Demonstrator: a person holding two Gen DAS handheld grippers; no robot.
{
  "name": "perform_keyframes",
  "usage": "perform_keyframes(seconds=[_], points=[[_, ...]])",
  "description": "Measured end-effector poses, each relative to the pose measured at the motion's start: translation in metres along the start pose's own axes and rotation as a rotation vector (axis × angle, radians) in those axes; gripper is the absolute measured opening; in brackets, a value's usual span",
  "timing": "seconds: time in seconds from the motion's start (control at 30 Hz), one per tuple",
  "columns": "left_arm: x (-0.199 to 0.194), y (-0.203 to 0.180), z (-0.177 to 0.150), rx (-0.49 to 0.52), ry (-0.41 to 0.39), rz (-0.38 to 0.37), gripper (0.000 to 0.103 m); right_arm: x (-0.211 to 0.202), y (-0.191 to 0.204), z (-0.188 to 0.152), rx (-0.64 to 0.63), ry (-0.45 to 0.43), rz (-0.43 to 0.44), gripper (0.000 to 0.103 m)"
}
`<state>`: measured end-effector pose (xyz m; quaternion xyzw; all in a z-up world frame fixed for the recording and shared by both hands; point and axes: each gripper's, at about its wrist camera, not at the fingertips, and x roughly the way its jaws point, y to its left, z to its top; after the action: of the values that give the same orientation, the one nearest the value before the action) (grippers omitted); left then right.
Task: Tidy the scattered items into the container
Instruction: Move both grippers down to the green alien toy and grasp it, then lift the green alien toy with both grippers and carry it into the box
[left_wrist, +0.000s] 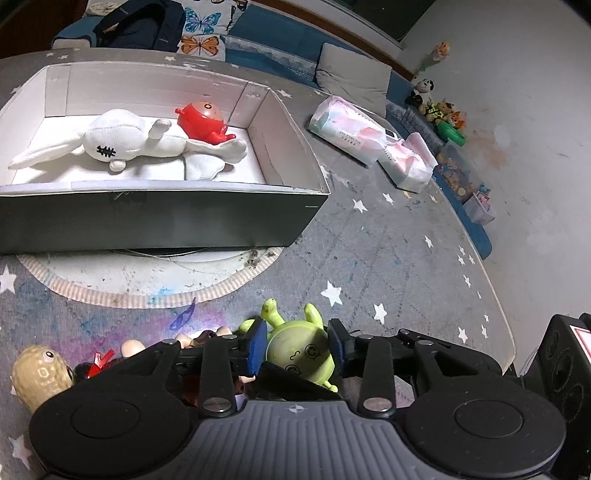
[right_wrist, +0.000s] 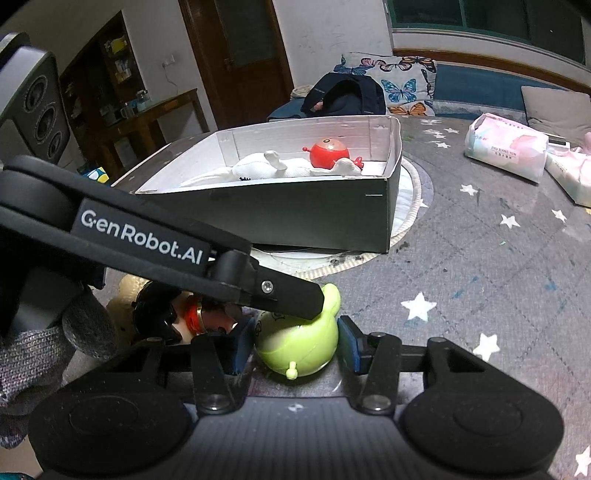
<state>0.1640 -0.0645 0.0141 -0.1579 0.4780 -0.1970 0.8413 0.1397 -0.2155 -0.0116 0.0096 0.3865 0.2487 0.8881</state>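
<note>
Two grippers: both are crowding one green toy (left_wrist: 301, 350) at the near edge of the table (left_wrist: 388, 251).
Risk 1: left gripper (left_wrist: 297, 345) and right gripper (right_wrist: 293, 341) are straddling the same toy; if both close or lift at once, linkages may be colliding and the toy may be getting squeezed out sideways.
Risk 2: toy body is looking round and glossy, so I'm judging it likely to be slipping or rolling under a pinch.
Risk 3: peanut toy (left_wrist: 38, 374) and dark figures (right_wrist: 159, 314) are lying just beside; a sweep could be knocking them off the edge.
Left fingers: spread apart, blue pads (left_wrist: 258, 345) flanking the toy; contact w/ the toy cannot be told.
Right fingers: spread apart too, left pad touching or nearly so, right pad showing a small gap.
Toy position: lying on the table between both pad pairs, antennae pointing toward the box (left_wrist: 184, 218).
Box contents: white plush rabbit (left_wrist: 122, 142) and red toy (left_wrist: 201, 122) lying inside; box is well apart from the green toy.
Overlap: left gripper's finger is crossing over the toy in the right wrist view.
</note>
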Motion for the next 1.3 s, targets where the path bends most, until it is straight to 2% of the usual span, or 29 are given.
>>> perform_keyframes(seconds=[0.33,0.53,0.73,1.0,1.3], points=[[-0.009,-0.004,0.003,-0.027,-0.016,-0.036,0.039,-0.013,0.001,0.004,-0.009,-0.021,-0.010,0.049],[-0.032,-0.014,0.018,-0.010,-0.080,-0.059,0.039,-0.031,0.006,0.023,-0.036,-0.082,-0.017,0.049],[-0.051,-0.016,0.044,0.003,-0.167,-0.057,0.039,-0.033,0.010,0.060,-0.085,-0.131,-0.021,0.049],[-0.045,0.008,0.092,-0.046,-0.215,-0.063,0.039,-0.004,0.008,0.112,-0.140,-0.142,-0.027,0.049],[-0.001,0.046,0.124,-0.113,-0.187,-0.053,0.039,0.056,-0.009,0.142,-0.128,-0.047,-0.021,0.049]])
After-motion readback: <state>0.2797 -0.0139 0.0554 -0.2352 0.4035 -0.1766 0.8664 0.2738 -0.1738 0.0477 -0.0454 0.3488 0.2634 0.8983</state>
